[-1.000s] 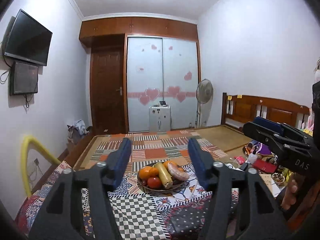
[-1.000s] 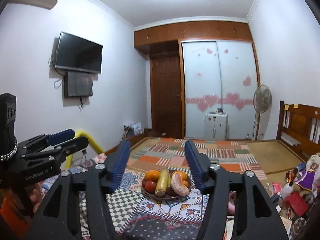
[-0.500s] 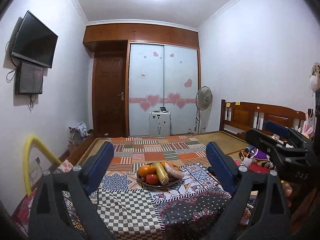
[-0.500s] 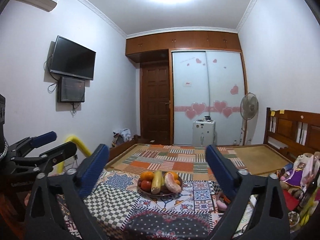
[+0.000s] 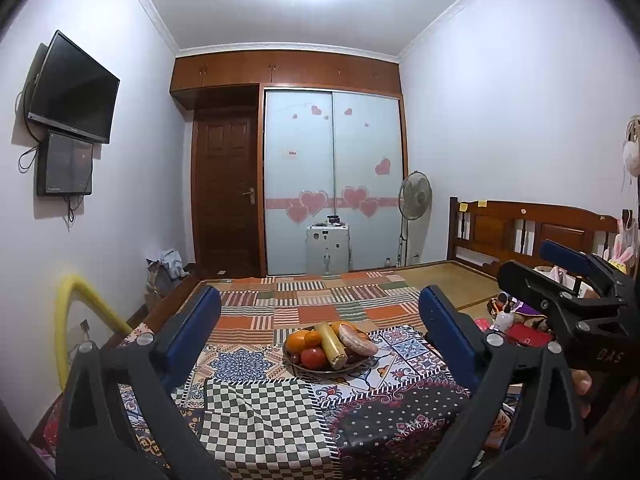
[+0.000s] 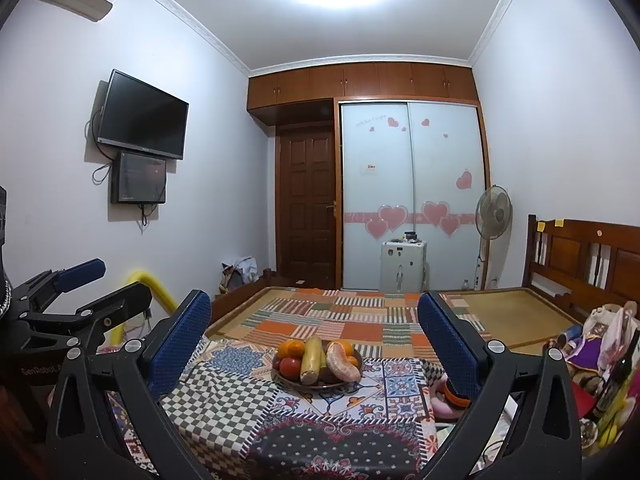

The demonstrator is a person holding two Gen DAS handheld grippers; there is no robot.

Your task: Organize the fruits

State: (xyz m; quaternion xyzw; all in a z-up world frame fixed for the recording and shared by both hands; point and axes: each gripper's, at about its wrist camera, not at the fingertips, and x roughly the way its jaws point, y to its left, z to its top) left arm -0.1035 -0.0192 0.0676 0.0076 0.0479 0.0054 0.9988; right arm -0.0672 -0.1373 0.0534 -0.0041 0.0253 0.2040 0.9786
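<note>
A dark bowl [image 5: 320, 369] of fruit stands on the patchwork table [image 5: 260, 412]. It holds oranges [image 5: 301, 339], a red tomato [image 5: 313, 357], a yellow corn cob [image 5: 331, 342] and a pinkish sweet potato [image 5: 357, 339]. It also shows in the right wrist view [image 6: 316, 383]. My left gripper [image 5: 320, 328] is open wide and empty, well short of the bowl. My right gripper [image 6: 314, 326] is open wide and empty too. It shows at the right edge of the left wrist view [image 5: 560, 284]; the left gripper shows at the left of the right wrist view [image 6: 80, 292].
A bed with a patchwork cover [image 5: 316, 300] lies behind the table. Its wooden headboard [image 5: 532, 228] is at the right. Toys and bottles [image 6: 600, 348] pile up at the right. A yellow tube [image 5: 72, 304] stands at the left. A fan [image 5: 414, 196] stands by the wardrobe.
Both grippers have opened from a narrow gap to wide open. Both have drawn back and tilted up, so the bowl looks smaller and farther away.
</note>
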